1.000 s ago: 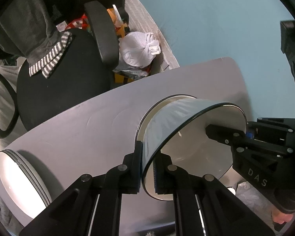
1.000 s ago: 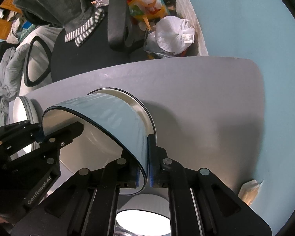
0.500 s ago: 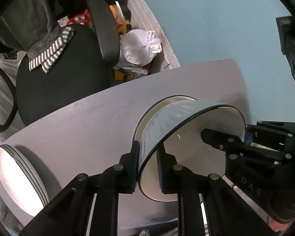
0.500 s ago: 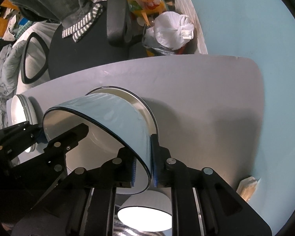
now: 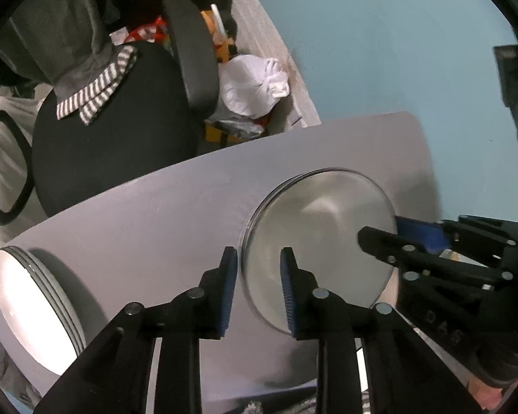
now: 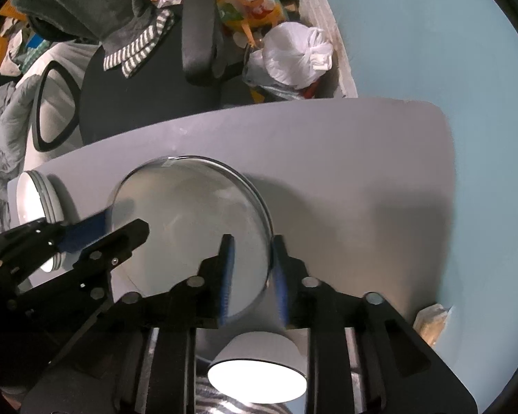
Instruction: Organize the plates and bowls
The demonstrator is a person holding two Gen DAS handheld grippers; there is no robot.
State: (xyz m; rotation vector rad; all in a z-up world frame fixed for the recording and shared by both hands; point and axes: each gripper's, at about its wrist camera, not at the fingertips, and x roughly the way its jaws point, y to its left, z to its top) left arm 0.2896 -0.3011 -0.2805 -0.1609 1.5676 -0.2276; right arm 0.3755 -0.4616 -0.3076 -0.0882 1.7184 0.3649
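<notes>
A large round plate (image 5: pixel 321 248) is seen lying flat on the grey table (image 5: pixel 148 214), face up, on top of another plate whose rim shows just beneath — two in that pile. At the table's left edge a second stack of plates (image 5: pixel 34 307) shows about three rims; one white bowl (image 6: pixel 259 362) sits near the front edge. A second ago the top plate was held tilted on edge between both tools; it has since dropped flat. The left gripper (image 5: pixel 259 293) and right gripper (image 6: pixel 252 276) have just been opening — each pair of jaws is spread, straddling the plate's rim without pinching it.
</notes>
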